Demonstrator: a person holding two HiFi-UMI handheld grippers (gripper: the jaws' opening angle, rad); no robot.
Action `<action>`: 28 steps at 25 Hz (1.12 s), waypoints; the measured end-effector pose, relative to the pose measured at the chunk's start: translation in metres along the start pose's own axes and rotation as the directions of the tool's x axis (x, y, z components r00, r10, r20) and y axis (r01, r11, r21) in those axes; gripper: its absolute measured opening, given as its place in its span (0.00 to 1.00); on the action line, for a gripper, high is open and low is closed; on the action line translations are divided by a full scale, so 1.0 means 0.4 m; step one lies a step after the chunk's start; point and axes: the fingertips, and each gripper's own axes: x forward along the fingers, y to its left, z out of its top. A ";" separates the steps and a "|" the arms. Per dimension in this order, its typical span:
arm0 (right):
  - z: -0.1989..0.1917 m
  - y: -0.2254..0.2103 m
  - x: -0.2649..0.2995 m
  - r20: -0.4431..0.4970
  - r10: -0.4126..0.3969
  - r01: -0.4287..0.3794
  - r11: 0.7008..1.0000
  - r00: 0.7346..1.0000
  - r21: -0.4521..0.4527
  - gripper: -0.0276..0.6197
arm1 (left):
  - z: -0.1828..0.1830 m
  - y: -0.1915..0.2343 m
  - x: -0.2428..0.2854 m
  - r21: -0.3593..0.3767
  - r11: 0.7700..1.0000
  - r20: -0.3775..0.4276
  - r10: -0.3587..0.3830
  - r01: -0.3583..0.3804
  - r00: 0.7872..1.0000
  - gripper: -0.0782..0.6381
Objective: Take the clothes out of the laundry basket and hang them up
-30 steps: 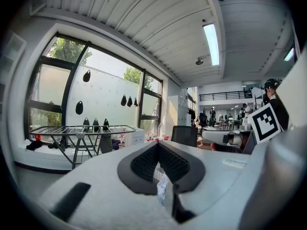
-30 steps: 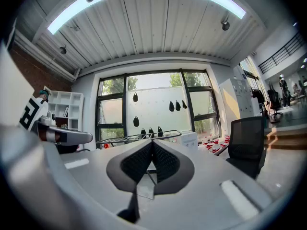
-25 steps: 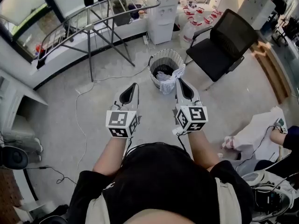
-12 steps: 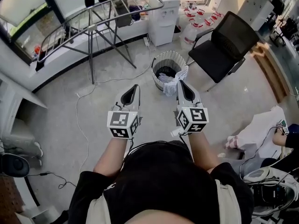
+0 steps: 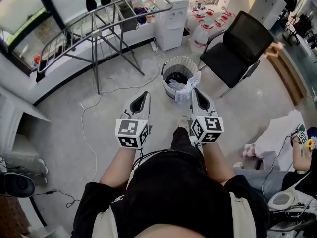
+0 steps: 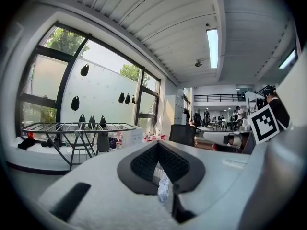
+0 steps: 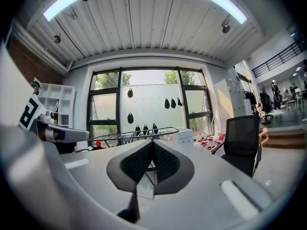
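A round white laundry basket [image 5: 171, 66] stands on the floor ahead, with pale clothes [image 5: 184, 85] inside and spilling over its near rim. Behind it to the left is a metal drying rack [image 5: 106, 15], bare of clothes. My left gripper [image 5: 144, 94] is shut and holds nothing, a little left of the basket. My right gripper [image 5: 194, 89] is shut too and holds nothing, its tip just short of the overhanging clothes. Both point forward, level. In the left gripper view the shut jaws frame a bit of pale cloth [image 6: 163, 188], with the rack [image 6: 76, 127] beyond. The rack [image 7: 136, 134] also shows in the right gripper view.
A black office chair [image 5: 240, 46] stands right of the basket. A white appliance [image 5: 171, 16] and water bottles [image 5: 204, 29] line the back wall. A cable [image 5: 85, 128] trails across the floor at left. Another person sits at far right [image 5: 302, 148].
The person has stepped forward: a leg and shoe now show between the grippers. Both grippers stayed shut and sit slightly lower in view, closer to the basket.
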 end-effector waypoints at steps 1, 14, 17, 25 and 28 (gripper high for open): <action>0.000 0.000 0.011 -0.001 0.000 0.000 1.000 1.000 -0.001 0.06 | 0.003 0.008 0.007 0.002 1.000 0.000 -0.001 0.001 1.000 0.12; 0.018 -0.136 0.281 0.024 -0.002 0.001 1.000 1.000 0.032 0.06 | 0.035 0.142 0.253 0.037 0.998 -0.011 0.046 -0.045 0.999 0.12; 0.020 -0.203 0.368 0.028 0.003 -0.005 0.999 1.000 0.043 0.06 | 0.051 0.160 0.356 0.046 0.997 -0.011 0.054 -0.054 0.998 0.12; 0.058 -0.422 0.625 -0.001 0.035 -0.035 0.998 0.999 0.048 0.06 | 0.104 0.193 0.688 0.012 0.998 -0.027 0.063 -0.063 0.998 0.12; 0.074 -0.507 0.712 -0.011 0.041 -0.041 0.998 0.999 0.057 0.06 | 0.139 0.204 0.802 -0.008 0.998 -0.026 0.068 -0.069 0.997 0.12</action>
